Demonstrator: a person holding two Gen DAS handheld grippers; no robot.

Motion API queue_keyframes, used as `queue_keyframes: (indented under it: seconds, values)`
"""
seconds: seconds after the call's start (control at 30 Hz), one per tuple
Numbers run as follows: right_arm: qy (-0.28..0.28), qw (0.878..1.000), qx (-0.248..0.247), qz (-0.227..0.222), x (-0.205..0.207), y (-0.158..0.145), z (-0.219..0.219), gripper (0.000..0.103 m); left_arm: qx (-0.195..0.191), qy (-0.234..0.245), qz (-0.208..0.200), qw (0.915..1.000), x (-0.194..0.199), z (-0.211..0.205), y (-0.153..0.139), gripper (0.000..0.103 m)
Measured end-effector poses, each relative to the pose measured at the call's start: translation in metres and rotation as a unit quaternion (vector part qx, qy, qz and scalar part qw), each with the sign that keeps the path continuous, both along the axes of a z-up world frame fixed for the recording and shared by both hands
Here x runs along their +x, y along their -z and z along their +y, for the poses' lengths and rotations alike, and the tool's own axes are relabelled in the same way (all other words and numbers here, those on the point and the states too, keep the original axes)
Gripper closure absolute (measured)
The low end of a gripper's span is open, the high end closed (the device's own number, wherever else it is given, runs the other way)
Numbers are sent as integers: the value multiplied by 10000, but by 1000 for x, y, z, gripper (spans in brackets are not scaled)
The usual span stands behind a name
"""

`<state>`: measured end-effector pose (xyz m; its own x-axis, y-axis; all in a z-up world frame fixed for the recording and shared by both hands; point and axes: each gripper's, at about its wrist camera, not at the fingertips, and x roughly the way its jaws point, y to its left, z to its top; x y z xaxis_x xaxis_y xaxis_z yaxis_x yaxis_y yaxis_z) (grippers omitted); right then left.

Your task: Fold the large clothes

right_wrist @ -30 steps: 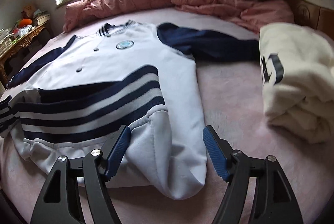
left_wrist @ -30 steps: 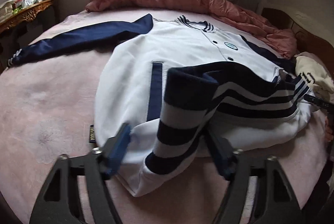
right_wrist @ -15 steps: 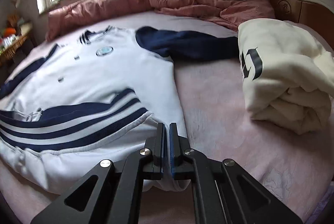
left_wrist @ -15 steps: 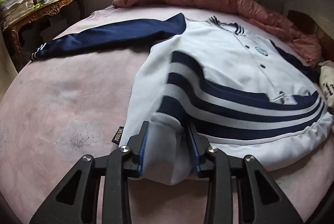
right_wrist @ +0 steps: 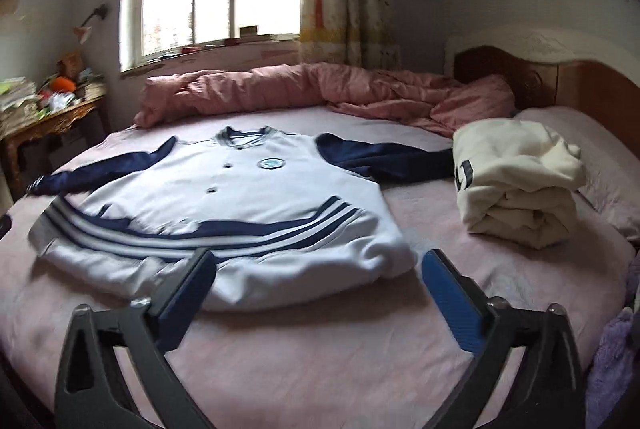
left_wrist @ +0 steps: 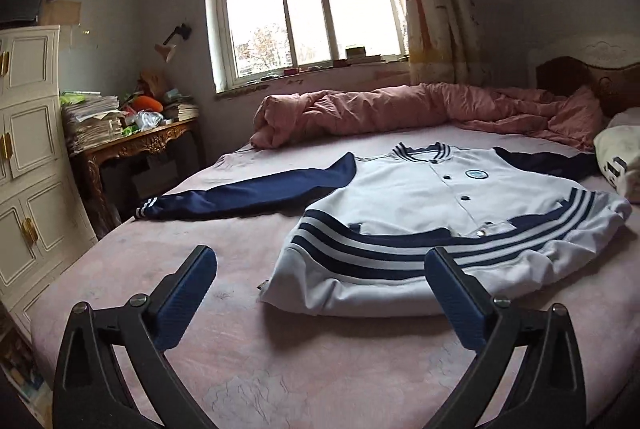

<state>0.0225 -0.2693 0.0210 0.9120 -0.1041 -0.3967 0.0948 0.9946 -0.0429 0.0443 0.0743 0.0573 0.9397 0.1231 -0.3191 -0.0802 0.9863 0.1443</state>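
A white jacket (left_wrist: 420,197) with navy sleeves lies front up on the pink bed (left_wrist: 224,313). Its striped hem (left_wrist: 400,253) is folded up over the lower body, and both sleeves spread out sideways. My left gripper (left_wrist: 320,269) hangs above the bed short of the jacket's near left corner. Its jaws are opening wide, with nothing between them. In the right wrist view the jacket (right_wrist: 224,197) fills the middle. My right gripper (right_wrist: 318,269) hovers just short of its near right corner, jaws opening wide and holding nothing.
A folded cream garment (right_wrist: 516,181) sits on the bed to the right of the jacket. A bunched pink duvet (left_wrist: 400,109) runs along the far side under the window. A cluttered wooden desk (left_wrist: 132,141) and a white cabinet (left_wrist: 32,157) stand left; the headboard (right_wrist: 560,81) is right.
Both grippers were shut on the jacket's folded hem half a second ago. They have let go, spread wide, and pulled back and up from the jacket, which stays folded on the bed.
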Motion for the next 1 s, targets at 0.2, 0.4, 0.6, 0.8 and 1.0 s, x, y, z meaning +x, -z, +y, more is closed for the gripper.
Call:
queue_keyframes:
  seconds: [0.2,0.4,0.6,0.8,1.0]
  values:
    - [39,9971,-742,-153,-56,6,47,0,-242,306,133,9991,-46,-23,9,0]
    - [-136,9983,-566,91,-81,20,56,0,-522,482,388,9967,-64,-38,23,0]
    - [-155,9988,-353,302,-78,33,52,0,-309,492,616,9964,-58,-50,32,0]
    - [-138,9988,-192,420,-69,39,43,0,-260,438,774,9957,-47,-53,35,0]
    - [-167,9987,-134,472,-63,42,37,0,-246,419,864,9951,-40,-54,36,0]
